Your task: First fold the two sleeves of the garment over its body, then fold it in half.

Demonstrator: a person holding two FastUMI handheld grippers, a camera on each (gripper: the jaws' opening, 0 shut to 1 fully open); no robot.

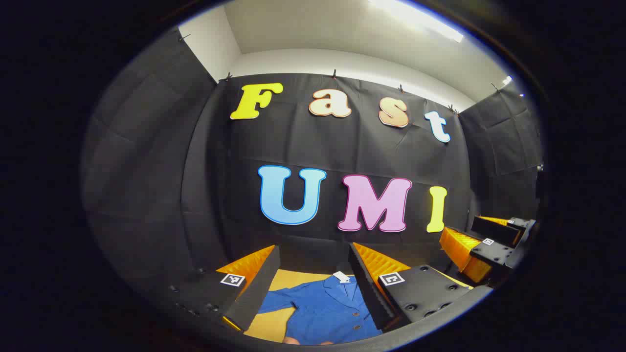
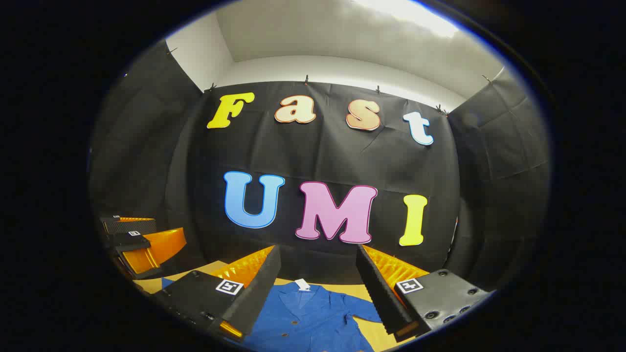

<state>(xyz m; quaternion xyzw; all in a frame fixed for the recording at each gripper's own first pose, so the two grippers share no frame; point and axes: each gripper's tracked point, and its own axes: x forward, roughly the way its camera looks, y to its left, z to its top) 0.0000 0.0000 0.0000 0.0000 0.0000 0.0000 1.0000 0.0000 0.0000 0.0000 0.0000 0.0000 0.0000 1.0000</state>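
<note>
Both fingers of the left gripper [image 1: 313,288] stand spread and empty at bottom centre of the left gripper view, framing a blue button-front jacket [image 1: 325,308] flat on the tan table [image 1: 266,325]; its hem is cut off below. The right gripper [image 2: 318,293], likewise spread and empty, frames the jacket's collar; its right sleeve is partly hidden.

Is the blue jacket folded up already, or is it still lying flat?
Still spread flat. The blue jacket lies open on the table, collar up, with its sleeves sticking out sideways. Its bottom part is out of view.
</note>
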